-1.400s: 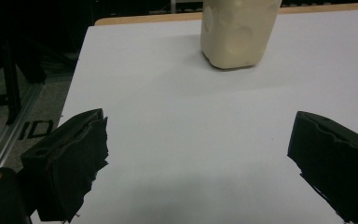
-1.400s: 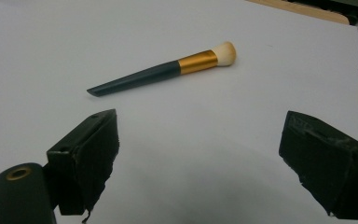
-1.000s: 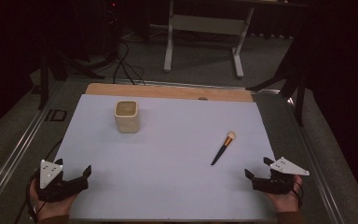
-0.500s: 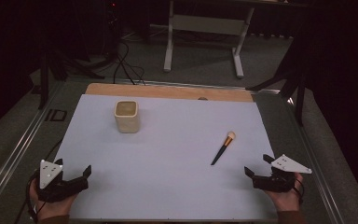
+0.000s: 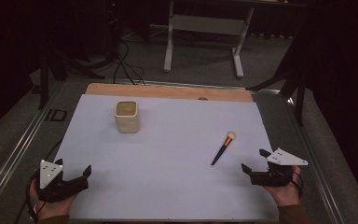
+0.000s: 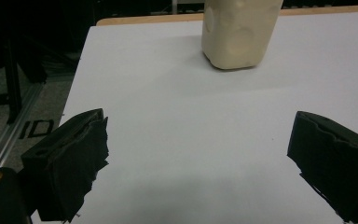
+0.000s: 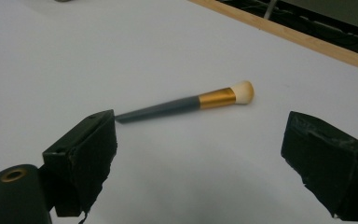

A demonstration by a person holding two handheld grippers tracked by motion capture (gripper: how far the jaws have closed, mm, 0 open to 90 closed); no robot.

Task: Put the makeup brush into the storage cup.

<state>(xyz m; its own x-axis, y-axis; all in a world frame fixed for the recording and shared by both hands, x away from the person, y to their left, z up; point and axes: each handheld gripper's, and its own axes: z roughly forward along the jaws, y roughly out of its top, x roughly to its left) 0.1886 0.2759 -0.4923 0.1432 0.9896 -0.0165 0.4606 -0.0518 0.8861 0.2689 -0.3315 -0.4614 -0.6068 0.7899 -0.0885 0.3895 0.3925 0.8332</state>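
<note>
A makeup brush [image 5: 223,148] with a dark handle, gold ferrule and pale tip lies flat on the white table [image 5: 177,140] toward the right. A cream square cup [image 5: 127,116] stands upright at the back left. My right gripper [image 5: 258,165] hovers open at the front right, a little short of the brush's handle end; in the right gripper view the brush [image 7: 191,103] lies just beyond the spread jaws. My left gripper [image 5: 78,176] is open at the front left with nothing between its jaws, and the cup [image 6: 240,32] stands well ahead of it.
A wooden strip [image 5: 168,91] borders the table's far edge. Metal rails [image 5: 18,149] run along both sides. Beyond the table are a grey floor, cables [image 5: 121,70] and a white stand [image 5: 203,28].
The right gripper has shifted slightly forward and left, toward the brush. The left gripper, brush and cup have not moved.
</note>
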